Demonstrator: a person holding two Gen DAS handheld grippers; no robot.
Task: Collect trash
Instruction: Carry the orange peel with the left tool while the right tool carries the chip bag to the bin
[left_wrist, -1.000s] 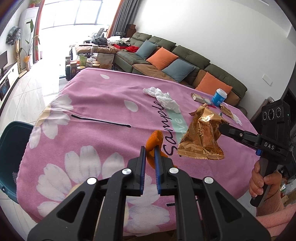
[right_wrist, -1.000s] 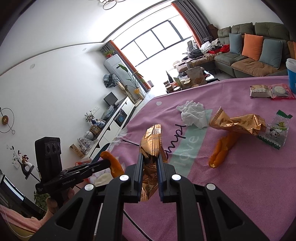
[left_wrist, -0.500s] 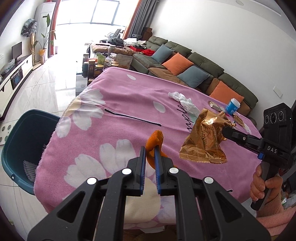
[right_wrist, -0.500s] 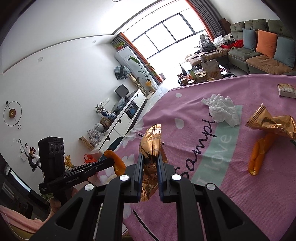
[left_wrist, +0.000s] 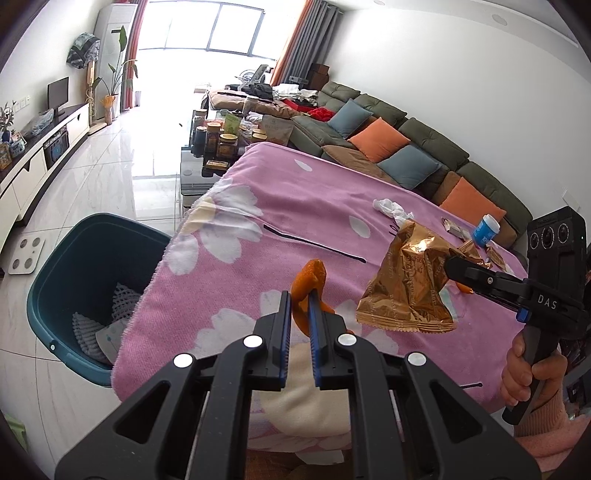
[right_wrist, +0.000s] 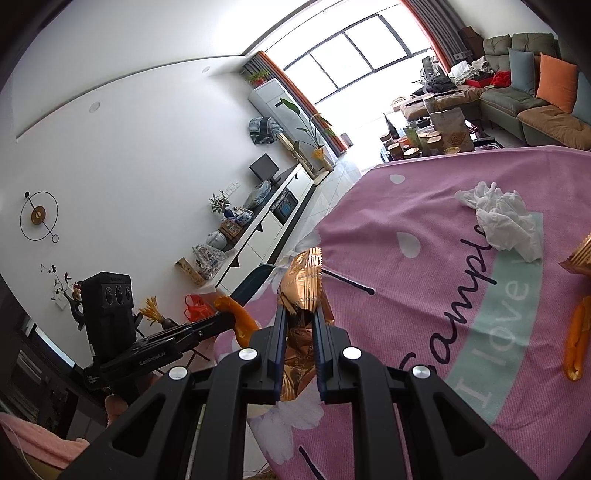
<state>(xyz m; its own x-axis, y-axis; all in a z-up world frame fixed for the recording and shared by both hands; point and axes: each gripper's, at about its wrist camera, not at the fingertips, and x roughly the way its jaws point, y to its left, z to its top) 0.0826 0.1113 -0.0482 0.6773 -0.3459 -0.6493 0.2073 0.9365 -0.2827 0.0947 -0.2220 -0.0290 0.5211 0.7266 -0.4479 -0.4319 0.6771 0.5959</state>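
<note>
Both loads have swung toward the teal bin (left_wrist: 92, 280): your left gripper (left_wrist: 298, 295) pinches orange peel (left_wrist: 308, 282), your right gripper (right_wrist: 300, 314) clamps the gold wrapper (right_wrist: 303, 284); release only once directly above its opening.

Bin (left_wrist: 48, 295) mouth open beside table (left_wrist: 295, 192)

The right gripper (right_wrist: 300, 314) clamps a crinkled gold foil snack wrapper (right_wrist: 302, 282) above the pink flowered tablecloth (right_wrist: 424, 314). At left, the left gripper (right_wrist: 225, 319) grips a curled orange peel (right_wrist: 238, 317). A crumpled white tissue (right_wrist: 506, 221) lies on the cloth.
</note>
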